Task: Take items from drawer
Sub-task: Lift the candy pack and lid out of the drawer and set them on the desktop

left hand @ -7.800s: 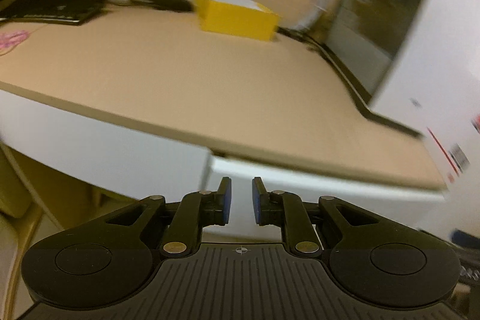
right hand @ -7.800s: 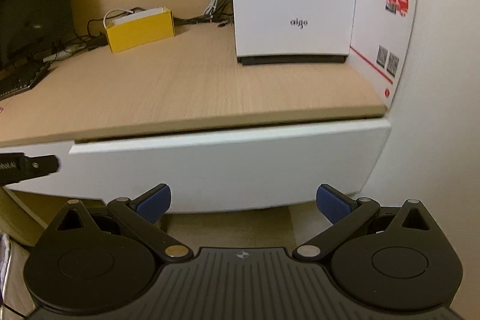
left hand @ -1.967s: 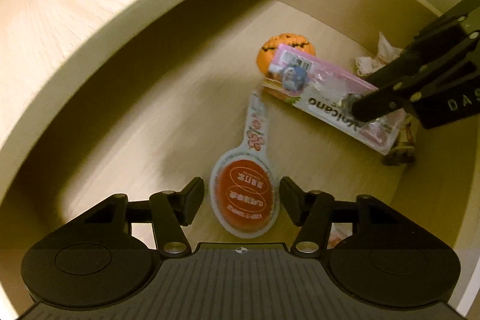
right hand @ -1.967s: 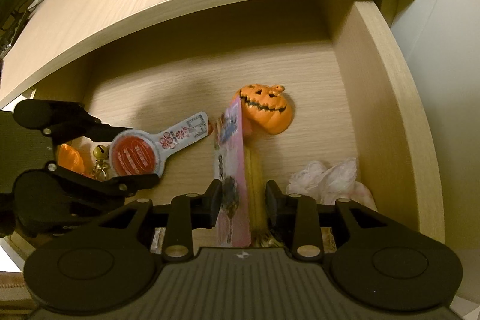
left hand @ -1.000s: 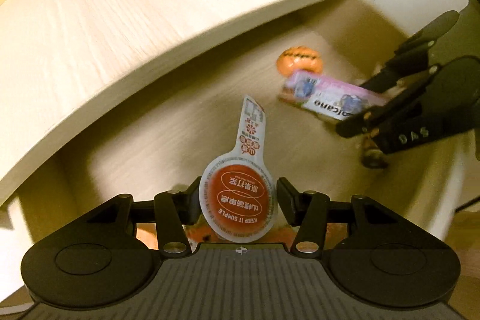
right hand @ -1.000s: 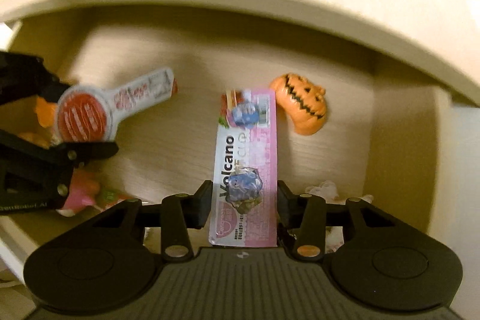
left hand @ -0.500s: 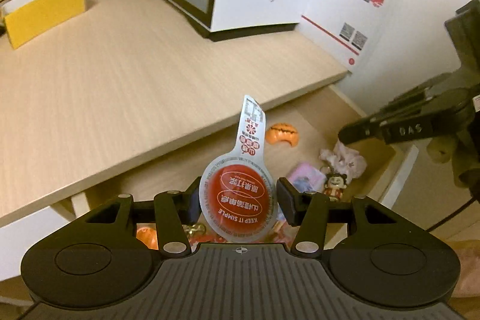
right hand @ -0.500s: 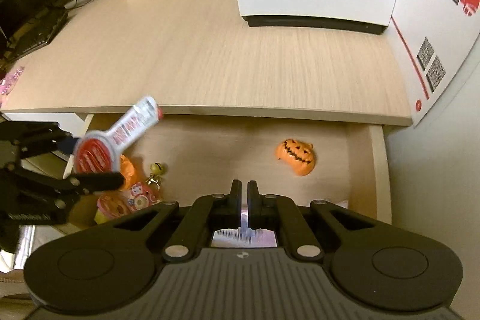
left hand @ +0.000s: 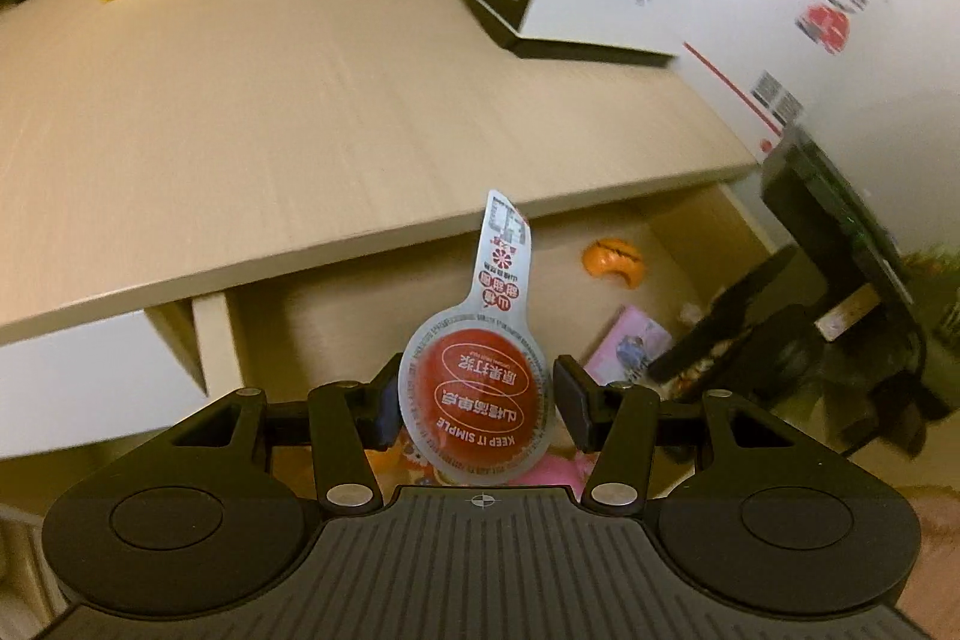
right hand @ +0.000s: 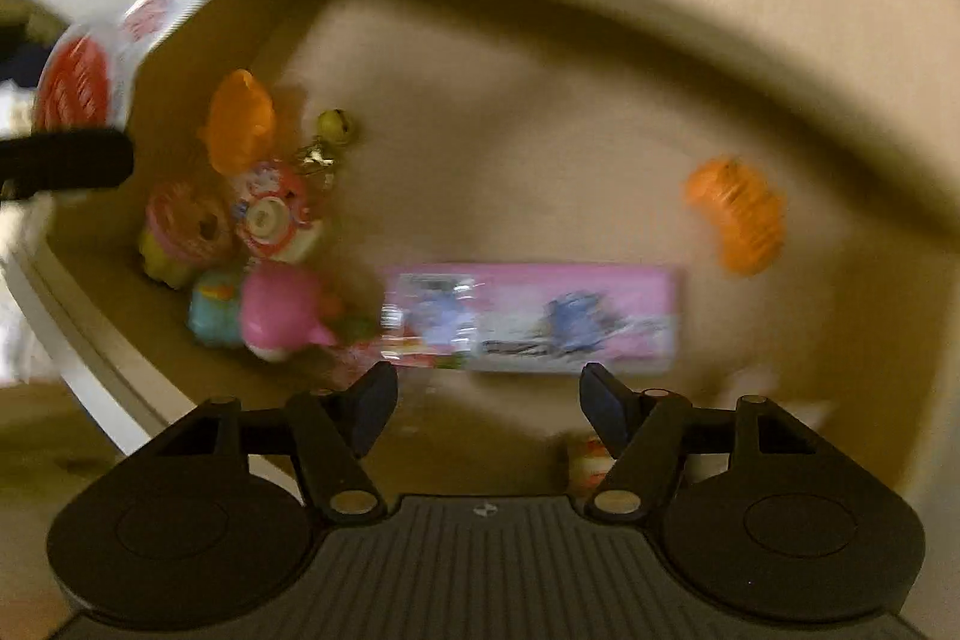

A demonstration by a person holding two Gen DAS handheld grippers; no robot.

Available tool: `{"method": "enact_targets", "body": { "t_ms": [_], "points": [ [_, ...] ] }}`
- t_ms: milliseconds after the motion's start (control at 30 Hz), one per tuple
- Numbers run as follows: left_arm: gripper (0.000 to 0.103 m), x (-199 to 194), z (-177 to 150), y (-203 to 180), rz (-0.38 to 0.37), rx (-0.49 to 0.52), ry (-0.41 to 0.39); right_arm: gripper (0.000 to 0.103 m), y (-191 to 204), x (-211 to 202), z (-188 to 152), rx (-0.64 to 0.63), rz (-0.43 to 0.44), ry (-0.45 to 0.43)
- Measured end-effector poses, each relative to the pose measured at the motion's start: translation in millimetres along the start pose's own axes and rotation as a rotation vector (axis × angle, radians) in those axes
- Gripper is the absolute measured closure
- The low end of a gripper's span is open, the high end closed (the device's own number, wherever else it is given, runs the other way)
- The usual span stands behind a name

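Beside pink packet, toy clutter.

Right wrist view is motion-blurred throughout: print on the pink packet unreadable, face of the orange pumpkin smeared. The toy cluster at the drawer's left merges; individual pieces not separable. The jelly cup is cut by the left edge there. In the left wrist view the jelly cup hides the toys beneath it, the right gripper covers part of the pink packet, and the sticker text on the white panel is blurred.
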State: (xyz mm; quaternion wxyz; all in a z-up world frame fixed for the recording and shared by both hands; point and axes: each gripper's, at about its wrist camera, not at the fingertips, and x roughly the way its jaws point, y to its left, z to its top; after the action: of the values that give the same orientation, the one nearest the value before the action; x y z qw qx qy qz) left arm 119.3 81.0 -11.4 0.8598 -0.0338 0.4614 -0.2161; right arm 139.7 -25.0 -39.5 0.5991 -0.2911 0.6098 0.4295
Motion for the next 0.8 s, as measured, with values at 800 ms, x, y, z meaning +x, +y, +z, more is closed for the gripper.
{"method": "enact_targets", "body": {
  "t_ms": [800],
  "points": [
    [0.047,7.6,3.0,28.0,0.057,-0.158,-0.003,0.064,-20.8,-3.1,4.0,0.183,0.239,-0.041]
  ]
}}
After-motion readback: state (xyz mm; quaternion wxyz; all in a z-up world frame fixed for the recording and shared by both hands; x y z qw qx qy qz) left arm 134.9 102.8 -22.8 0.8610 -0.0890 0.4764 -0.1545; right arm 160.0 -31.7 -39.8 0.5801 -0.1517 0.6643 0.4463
